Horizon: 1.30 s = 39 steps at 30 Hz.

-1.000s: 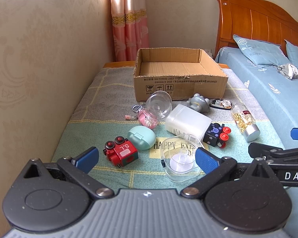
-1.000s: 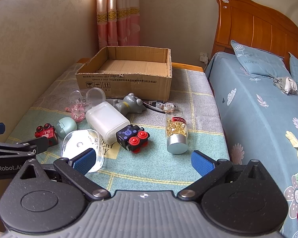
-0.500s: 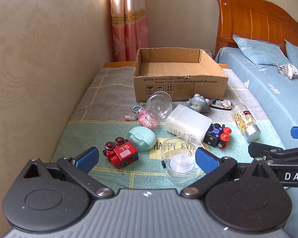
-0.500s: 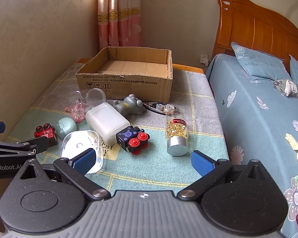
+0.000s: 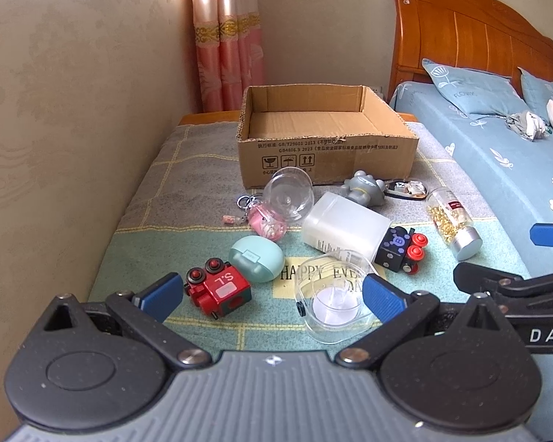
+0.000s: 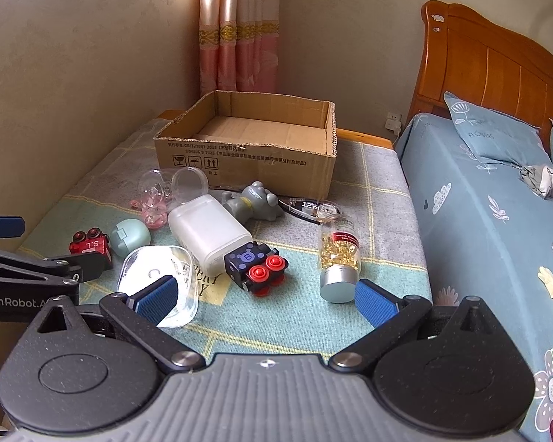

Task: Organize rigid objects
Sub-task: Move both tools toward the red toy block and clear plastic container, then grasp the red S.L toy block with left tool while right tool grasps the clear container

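Note:
An open cardboard box (image 5: 324,147) (image 6: 247,154) stands at the back of a blanket-covered table. In front of it lie a red toy train (image 5: 219,291), a mint green case (image 5: 256,258), a clear plastic container (image 5: 331,300), a white plastic bottle (image 5: 344,228) (image 6: 208,234), a black block toy with red buttons (image 6: 256,267), a bottle of gold capsules (image 6: 339,258), a grey figurine (image 6: 252,204) and a clear dome with a pink charm (image 5: 282,202). My left gripper (image 5: 271,298) is open, just short of the train and the clear container. My right gripper (image 6: 265,298) is open and empty, near the block toy.
A wall runs along the table's left side, with a pink curtain (image 6: 239,37) behind. A bed with blue sheets (image 6: 497,221) and a wooden headboard (image 5: 472,40) borders the right. A tape dispenser (image 6: 313,208) lies by the box.
Both grippers have crept slightly forward toward the objects and stay open. No object on the table has moved.

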Tool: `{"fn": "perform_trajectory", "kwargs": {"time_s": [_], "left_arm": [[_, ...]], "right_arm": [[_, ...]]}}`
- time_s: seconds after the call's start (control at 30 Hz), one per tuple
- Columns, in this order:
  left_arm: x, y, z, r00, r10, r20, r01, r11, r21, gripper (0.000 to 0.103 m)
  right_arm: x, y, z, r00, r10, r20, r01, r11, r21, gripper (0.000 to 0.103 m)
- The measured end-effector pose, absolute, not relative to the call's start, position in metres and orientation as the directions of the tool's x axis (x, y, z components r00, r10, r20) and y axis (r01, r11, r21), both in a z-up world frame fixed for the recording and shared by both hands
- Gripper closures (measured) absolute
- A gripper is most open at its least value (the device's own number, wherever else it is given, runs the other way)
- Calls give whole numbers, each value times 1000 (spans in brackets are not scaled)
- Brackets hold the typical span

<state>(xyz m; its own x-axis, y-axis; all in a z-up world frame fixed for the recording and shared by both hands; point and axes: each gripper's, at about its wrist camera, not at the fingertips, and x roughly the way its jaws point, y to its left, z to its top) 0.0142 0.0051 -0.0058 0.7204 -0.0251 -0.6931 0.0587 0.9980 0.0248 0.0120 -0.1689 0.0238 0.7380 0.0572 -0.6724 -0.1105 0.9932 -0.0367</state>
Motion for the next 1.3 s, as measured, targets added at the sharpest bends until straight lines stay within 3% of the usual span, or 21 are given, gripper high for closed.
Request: {"fn": "perform_trajectory", "kwargs": {"time_s": [0.4, 0.7, 0.97, 1.3], "left_arm": [[38, 36, -35, 703, 18, -710, 36, 997, 61, 1], [56, 57, -78, 636, 22, -771, 16, 999, 41, 1], [78, 61, -82, 651, -22, -759, 4, 1000, -26, 1], [85, 79, -102, 602, 27, -798, -53, 999, -6, 1]], "right_arm": [[22, -181, 8, 748, 161, -644, -213, 977, -4, 0], [35, -191, -19, 705, 161, -690, -228, 974, -6, 0], [45, -187, -28, 682, 161, -713, -250, 968, -21, 0], [47, -173, -32, 654, 212, -727, -353, 935, -45, 0]]}}
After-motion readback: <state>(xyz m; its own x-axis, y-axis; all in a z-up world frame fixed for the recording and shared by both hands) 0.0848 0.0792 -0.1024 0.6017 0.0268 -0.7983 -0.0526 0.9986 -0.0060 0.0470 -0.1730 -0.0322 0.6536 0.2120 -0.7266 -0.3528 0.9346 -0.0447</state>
